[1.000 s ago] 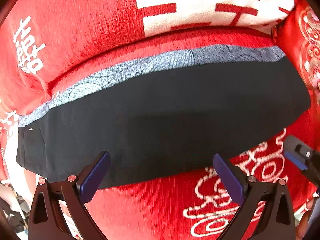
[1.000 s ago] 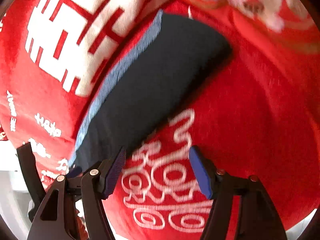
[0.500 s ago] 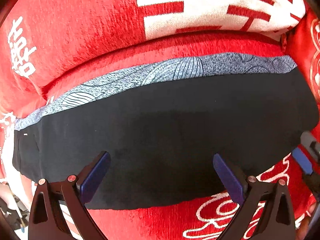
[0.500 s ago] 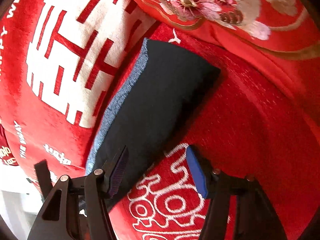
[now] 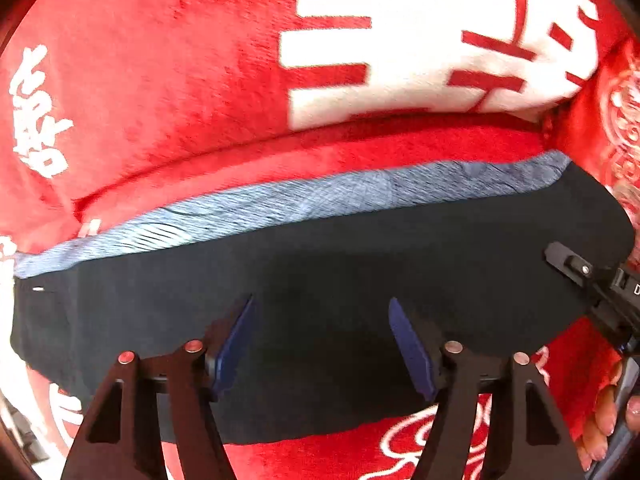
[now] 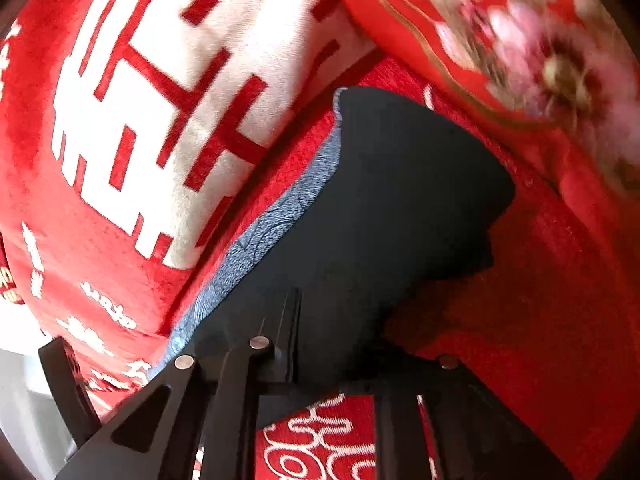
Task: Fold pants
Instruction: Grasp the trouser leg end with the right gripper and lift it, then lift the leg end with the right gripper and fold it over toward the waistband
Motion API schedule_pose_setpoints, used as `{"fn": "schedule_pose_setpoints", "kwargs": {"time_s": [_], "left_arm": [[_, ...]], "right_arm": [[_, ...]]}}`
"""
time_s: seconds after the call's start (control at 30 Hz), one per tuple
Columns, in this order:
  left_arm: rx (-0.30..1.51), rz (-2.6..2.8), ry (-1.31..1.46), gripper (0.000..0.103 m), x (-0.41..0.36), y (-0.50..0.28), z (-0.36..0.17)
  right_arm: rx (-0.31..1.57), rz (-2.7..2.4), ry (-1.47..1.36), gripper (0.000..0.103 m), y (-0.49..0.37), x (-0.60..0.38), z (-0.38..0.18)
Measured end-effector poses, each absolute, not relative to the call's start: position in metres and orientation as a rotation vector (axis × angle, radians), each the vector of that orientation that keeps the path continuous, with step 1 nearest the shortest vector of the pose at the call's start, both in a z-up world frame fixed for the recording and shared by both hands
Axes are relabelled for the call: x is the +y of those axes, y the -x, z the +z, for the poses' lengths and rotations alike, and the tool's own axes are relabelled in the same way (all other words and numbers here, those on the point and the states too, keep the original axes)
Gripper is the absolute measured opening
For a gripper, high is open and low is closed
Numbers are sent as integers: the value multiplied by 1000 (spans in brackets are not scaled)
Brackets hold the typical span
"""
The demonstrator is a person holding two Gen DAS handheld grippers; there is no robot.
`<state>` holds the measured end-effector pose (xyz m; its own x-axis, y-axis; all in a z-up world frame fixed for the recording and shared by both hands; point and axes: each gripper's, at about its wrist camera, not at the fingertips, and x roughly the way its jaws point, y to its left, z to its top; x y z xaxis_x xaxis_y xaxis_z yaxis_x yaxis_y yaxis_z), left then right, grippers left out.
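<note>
Your pants (image 5: 320, 276) lie as a long, flat, dark band with a grey patterned strip across the middle of the frame on the plush red blanket (image 5: 160, 100), so I judge the lengthwise fold done and the crosswise folds left. Your left gripper (image 5: 320, 340) hangs open over the soft matte cloth; your right gripper (image 6: 332, 344) looks closed on its near edge.

A home, likely a bedroom: plush red blanket (image 5: 168, 92) (white wedding-style characters) beside a flowered red cushion (image 6: 532, 60).
</note>
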<state>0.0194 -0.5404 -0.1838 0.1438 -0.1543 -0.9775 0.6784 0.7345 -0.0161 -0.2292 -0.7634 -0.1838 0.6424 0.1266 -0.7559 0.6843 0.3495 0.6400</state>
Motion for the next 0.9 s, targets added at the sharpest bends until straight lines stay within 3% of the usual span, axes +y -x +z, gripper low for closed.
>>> {"fn": "schedule_pose_setpoints", "kwargs": {"time_s": [0.17, 0.73, 0.87, 0.9], "left_arm": [[1273, -713, -528, 70, -551, 16, -213], [1188, -823, -444, 70, -521, 17, -213], [1196, -816, -497, 70, -526, 17, -212], [1208, -812, -494, 70, -528, 14, -212]], "right_arm": [[837, -401, -1086, 13, 218, -752, -160], [932, -295, -625, 9, 134, -660, -79], [929, -486, -765, 15, 164, -683, -88], [925, -521, -817, 24, 173, -690, -92]]}}
